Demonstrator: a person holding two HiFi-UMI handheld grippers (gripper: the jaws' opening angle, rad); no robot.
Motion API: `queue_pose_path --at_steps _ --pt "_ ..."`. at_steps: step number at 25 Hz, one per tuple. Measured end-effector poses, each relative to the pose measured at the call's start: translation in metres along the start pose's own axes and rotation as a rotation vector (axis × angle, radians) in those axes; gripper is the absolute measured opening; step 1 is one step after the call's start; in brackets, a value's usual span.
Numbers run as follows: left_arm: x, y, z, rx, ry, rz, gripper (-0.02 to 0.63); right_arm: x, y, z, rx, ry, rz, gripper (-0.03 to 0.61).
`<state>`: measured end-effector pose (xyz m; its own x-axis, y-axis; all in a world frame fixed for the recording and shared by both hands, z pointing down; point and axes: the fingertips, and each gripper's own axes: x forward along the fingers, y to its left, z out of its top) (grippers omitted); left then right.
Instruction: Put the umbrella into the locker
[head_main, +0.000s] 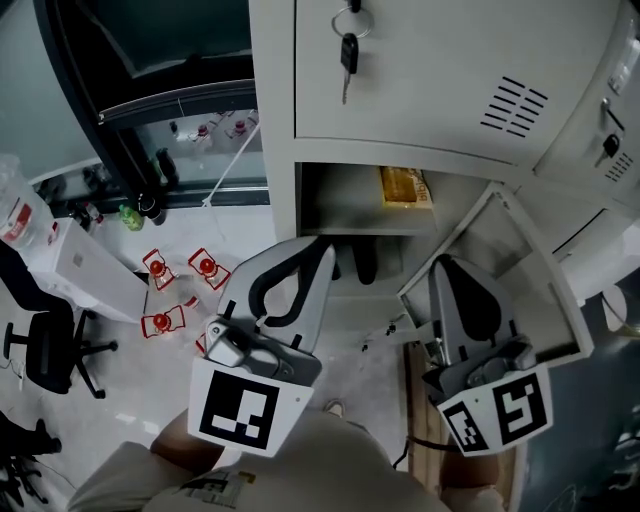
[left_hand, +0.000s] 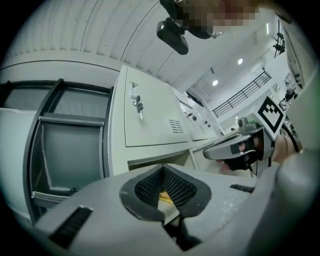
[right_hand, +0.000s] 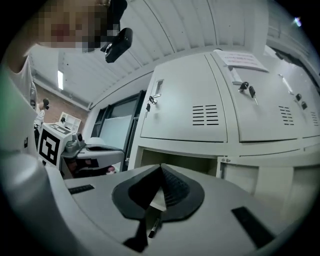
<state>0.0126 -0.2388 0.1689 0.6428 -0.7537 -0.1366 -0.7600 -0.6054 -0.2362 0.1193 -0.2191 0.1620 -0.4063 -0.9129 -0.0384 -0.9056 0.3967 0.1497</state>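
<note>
The left gripper (head_main: 325, 246) is shut tight, its tips pressed together with nothing in them. The right gripper (head_main: 446, 264) is shut and empty too. Both are held about level, side by side, and both point at the open part of the locker (head_main: 275, 120). Each has a marker cube at its back end. The left one is at the mouth of the open part. The right one is just in front of the locker's open door (head_main: 520, 280).

The umbrella (head_main: 365, 262) seems to be the dark shape low in the open part, beside the left tip, but I cannot tell for sure. A yellow packet (head_main: 405, 187) is at the back of the open part. Keys (head_main: 348, 50) hang from the shut door above it.

Left of the locker is a pale floor (head_main: 140, 395) with small red and white things (head_main: 158, 265) and a black chair (head_main: 45, 350). Only the head view shows that floor. Only the left gripper view shows ceiling lights (left_hand: 215, 82) high above the locker.
</note>
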Motion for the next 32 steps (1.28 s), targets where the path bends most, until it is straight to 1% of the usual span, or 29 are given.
queue_pose_path --at_steps 3,8,12,16,18,25,28,32 --pt "-0.008 0.0 -0.004 -0.006 0.016 0.006 0.008 -0.009 0.0 -0.001 -0.008 -0.009 -0.009 0.008" --pt "-0.018 -0.003 -0.014 -0.003 0.018 0.005 0.008 -0.015 0.001 -0.011 0.022 -0.012 -0.013 0.008" --pt "-0.022 -0.008 -0.029 -0.017 0.046 0.0 0.008 -0.019 0.006 -0.028 0.031 0.019 -0.006 0.008" --pt "-0.03 -0.011 -0.039 -0.06 0.037 0.014 0.008 -0.019 0.013 -0.049 0.062 0.057 0.008 0.008" --pt "-0.033 -0.013 -0.045 -0.058 0.045 0.018 0.008 -0.018 0.017 -0.058 0.077 0.072 0.016 0.008" --pt "-0.038 -0.016 -0.07 -0.062 0.11 0.02 0.008 -0.017 0.03 -0.088 0.109 0.131 0.046 0.008" --pt "-0.039 -0.015 -0.076 -0.059 0.123 0.023 0.008 -0.016 0.035 -0.096 0.112 0.151 0.07 0.008" --pt "-0.039 -0.014 -0.077 -0.073 0.128 0.02 0.008 -0.012 0.04 -0.097 0.113 0.15 0.085 0.008"
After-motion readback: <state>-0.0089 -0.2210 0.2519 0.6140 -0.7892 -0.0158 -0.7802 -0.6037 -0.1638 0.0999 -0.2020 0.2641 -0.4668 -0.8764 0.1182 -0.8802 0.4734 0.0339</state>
